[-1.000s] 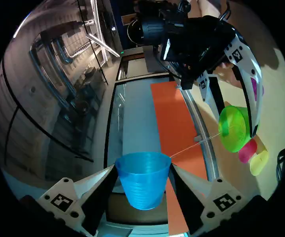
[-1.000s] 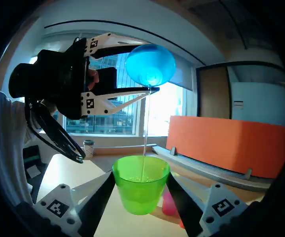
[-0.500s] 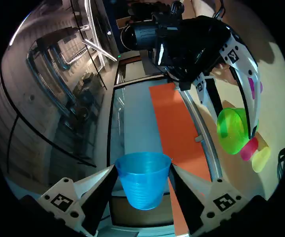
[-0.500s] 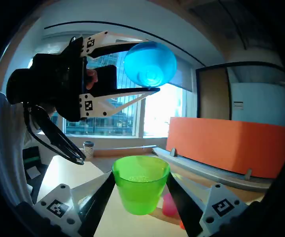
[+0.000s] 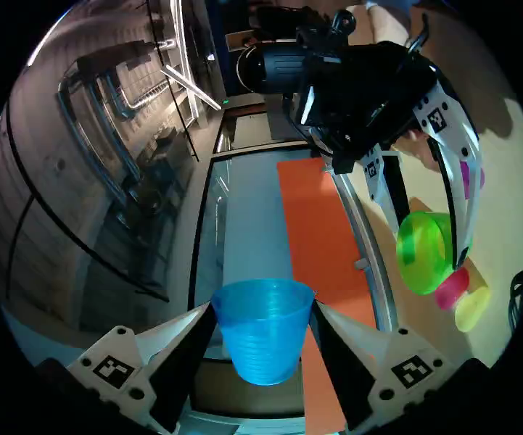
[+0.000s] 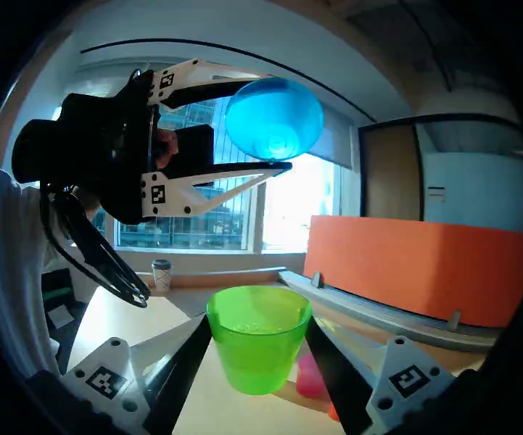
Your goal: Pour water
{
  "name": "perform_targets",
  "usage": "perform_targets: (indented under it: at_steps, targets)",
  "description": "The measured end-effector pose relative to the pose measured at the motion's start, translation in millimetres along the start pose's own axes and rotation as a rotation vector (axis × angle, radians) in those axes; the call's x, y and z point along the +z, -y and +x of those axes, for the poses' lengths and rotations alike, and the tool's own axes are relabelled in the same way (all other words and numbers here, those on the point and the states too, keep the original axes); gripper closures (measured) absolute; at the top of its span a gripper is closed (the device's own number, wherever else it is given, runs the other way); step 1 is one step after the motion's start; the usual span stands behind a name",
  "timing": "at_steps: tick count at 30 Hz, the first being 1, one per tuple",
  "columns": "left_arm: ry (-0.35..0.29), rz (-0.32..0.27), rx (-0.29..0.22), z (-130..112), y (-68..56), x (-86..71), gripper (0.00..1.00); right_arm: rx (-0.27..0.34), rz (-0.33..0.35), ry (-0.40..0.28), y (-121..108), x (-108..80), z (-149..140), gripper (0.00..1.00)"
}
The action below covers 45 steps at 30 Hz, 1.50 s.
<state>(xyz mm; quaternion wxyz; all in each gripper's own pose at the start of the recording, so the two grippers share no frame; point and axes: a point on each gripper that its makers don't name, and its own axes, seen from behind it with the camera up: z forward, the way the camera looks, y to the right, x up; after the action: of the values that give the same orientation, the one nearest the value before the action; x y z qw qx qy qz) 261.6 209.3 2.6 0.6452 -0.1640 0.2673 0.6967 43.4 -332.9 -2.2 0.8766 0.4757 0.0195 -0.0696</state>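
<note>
My left gripper (image 5: pixel 261 337) is shut on a blue ribbed cup (image 5: pixel 262 330), held tipped on its side. In the right gripper view that blue cup (image 6: pixel 274 119) hangs high with its mouth facing me, the left gripper (image 6: pixel 276 119) clamped across it; no stream falls from it. My right gripper (image 6: pixel 259 341) is shut on a green cup (image 6: pixel 259 337), upright below the blue one, with a little water in its bottom. In the left gripper view the green cup (image 5: pixel 424 250) sits between the right gripper's (image 5: pixel 428 246) white fingers.
A pink cup (image 5: pixel 451 288) and a yellow cup (image 5: pixel 471 308) stand on the pale table (image 6: pixel 116 319) just behind the green cup. An orange partition (image 6: pixel 421 264) runs along the table's edge. A paper cup (image 6: pixel 162 273) stands by the window. A sleeve (image 6: pixel 7 275) is at left.
One second ago a thin stream ran from the blue cup into the green one; it has stopped. The blue cup has tipped back slightly. Both cups stay gripped.
</note>
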Motion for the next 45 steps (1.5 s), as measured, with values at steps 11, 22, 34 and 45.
perform_targets:
  at_steps: [11, 22, 34, 45]
  targets:
    - [-0.007, -0.002, -0.233, -3, -0.2, -1.3, 0.13, 0.004, -0.01, -0.007, -6, -3.0, 4, 0.11]
    - [0.019, 0.012, -0.468, -14, -5.9, -3.4, 0.13, 0.003, -0.02, -0.014, -9, -8.4, 7, 0.11]
    - [0.063, 0.028, -0.762, -34, -13.2, -9.4, 0.13, 0.006, -0.031, -0.021, -11, -14.4, 9, 0.11]
    - [0.084, 0.026, -1.076, -51, -22.7, -11.6, 0.13, 0.004, -0.038, -0.022, -9, -17.8, 10, 0.11]
